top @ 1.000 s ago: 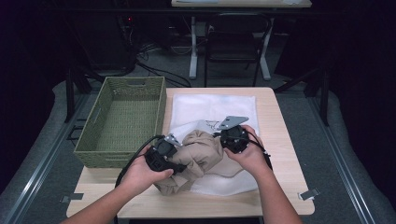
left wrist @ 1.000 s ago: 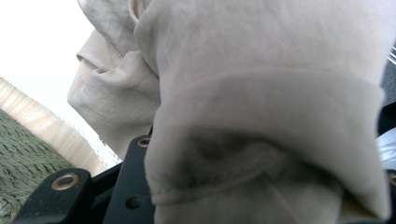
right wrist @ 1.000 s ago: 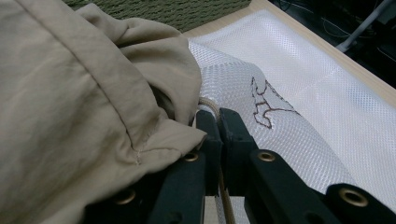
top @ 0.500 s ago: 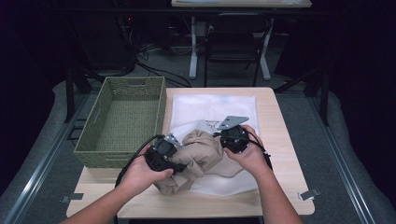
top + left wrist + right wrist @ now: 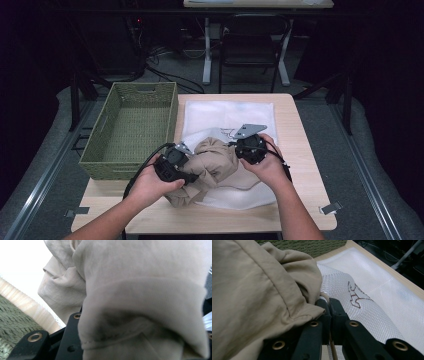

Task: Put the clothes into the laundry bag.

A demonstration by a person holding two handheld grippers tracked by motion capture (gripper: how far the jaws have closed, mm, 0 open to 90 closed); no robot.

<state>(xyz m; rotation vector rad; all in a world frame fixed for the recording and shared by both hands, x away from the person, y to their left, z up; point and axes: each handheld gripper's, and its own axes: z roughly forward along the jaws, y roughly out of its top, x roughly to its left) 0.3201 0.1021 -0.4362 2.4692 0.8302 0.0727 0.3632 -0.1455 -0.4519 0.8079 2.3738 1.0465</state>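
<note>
Jaws of right gripper point(image 5: 329, 305) pressed together, pinching tan garment point(image 5: 215, 162) edge, left gripper point(image 5: 172, 162) jaws under draped cloth, grip unclear.

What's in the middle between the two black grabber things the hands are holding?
A bunched-up tan cloth sits between the left gripper and the right gripper, as the high view shows. It lies on a white mesh bag.
</note>
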